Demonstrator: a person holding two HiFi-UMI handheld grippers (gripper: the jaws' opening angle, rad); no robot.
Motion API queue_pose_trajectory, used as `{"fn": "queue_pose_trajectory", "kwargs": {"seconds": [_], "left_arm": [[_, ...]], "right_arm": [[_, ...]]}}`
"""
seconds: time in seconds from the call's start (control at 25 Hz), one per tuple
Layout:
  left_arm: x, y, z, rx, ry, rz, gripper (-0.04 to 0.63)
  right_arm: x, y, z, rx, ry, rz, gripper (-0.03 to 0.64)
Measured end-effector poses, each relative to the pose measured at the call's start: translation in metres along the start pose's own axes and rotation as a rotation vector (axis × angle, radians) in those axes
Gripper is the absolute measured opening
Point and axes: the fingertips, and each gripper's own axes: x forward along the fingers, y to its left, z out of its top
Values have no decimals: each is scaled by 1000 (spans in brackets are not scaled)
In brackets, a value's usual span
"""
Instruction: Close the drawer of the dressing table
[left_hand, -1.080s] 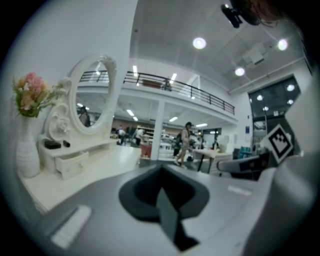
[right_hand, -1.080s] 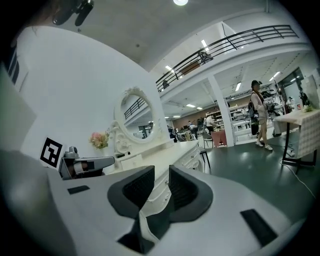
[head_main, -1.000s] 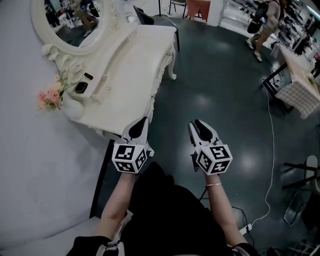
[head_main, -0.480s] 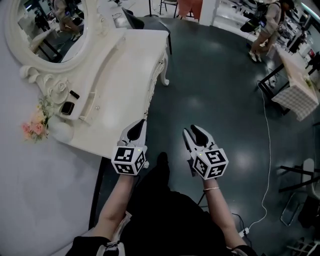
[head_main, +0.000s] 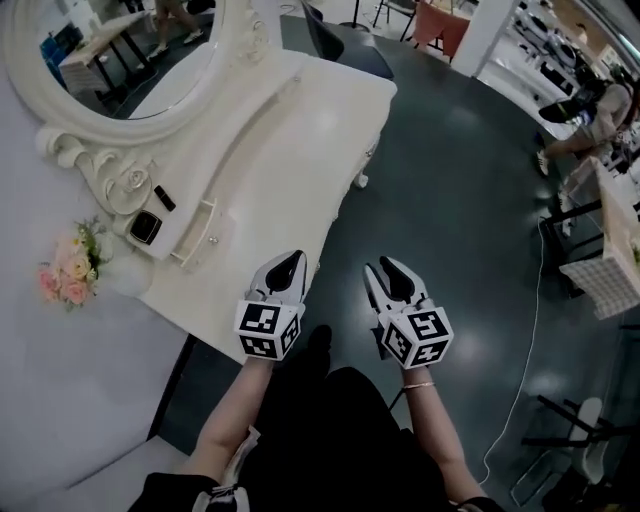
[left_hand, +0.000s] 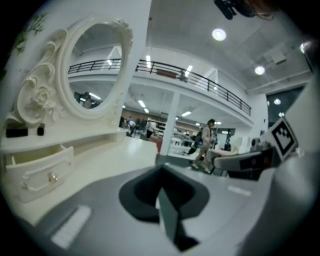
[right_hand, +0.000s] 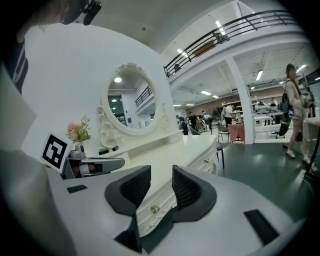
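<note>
The cream dressing table (head_main: 300, 140) stands at the left, under an oval mirror (head_main: 110, 50). On its raised back shelf a small drawer (head_main: 195, 232) with a knob is pulled out; it also shows in the left gripper view (left_hand: 37, 172). My left gripper (head_main: 287, 266) hovers at the table's near front edge, short of that drawer, its jaws (left_hand: 161, 172) shut on nothing. My right gripper (head_main: 386, 272) hangs over the dark floor just right of the table. Its jaws (right_hand: 161, 182) are opening and nothing is between them.
A vase of pink flowers (head_main: 70, 275) and two small black items (head_main: 147, 228) sit beside the drawer. The table's front drawers (right_hand: 155, 209) have metal knobs. A dark chair (head_main: 335, 35) stands behind the table. A person (head_main: 590, 115), a cloth-covered table (head_main: 600, 270) and a white floor cable (head_main: 530, 350) are at the right.
Both grippers have travelled along the table's front, and the small drawer is now nearer to the left one. The right gripper's jaws stand wider apart than before.
</note>
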Motion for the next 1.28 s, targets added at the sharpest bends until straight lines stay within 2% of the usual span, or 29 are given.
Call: {"fn": "queue_pose_trajectory", "kwargs": {"seconds": [0.16, 0.28, 0.52, 0.88, 1.08, 1.28], "left_arm": [[3, 26, 5, -29, -13, 60, 6], [-2, 49, 9, -45, -28, 141, 6], [-23, 87, 12, -109, -67, 351, 6], [-71, 109, 10, -171, -123, 682, 6], [-102, 109, 5, -186, -147, 832, 6], [-132, 107, -1, -192, -159, 941, 6]], "right_arm": [[39, 13, 10, -25, 24, 81, 107], [67, 29, 16, -50, 41, 170, 107], [117, 62, 23, -114, 87, 390, 107], [160, 113, 22, -225, 169, 714, 107], [167, 137, 11, -278, 206, 832, 107], [170, 158, 2, -316, 220, 904, 107]]}}
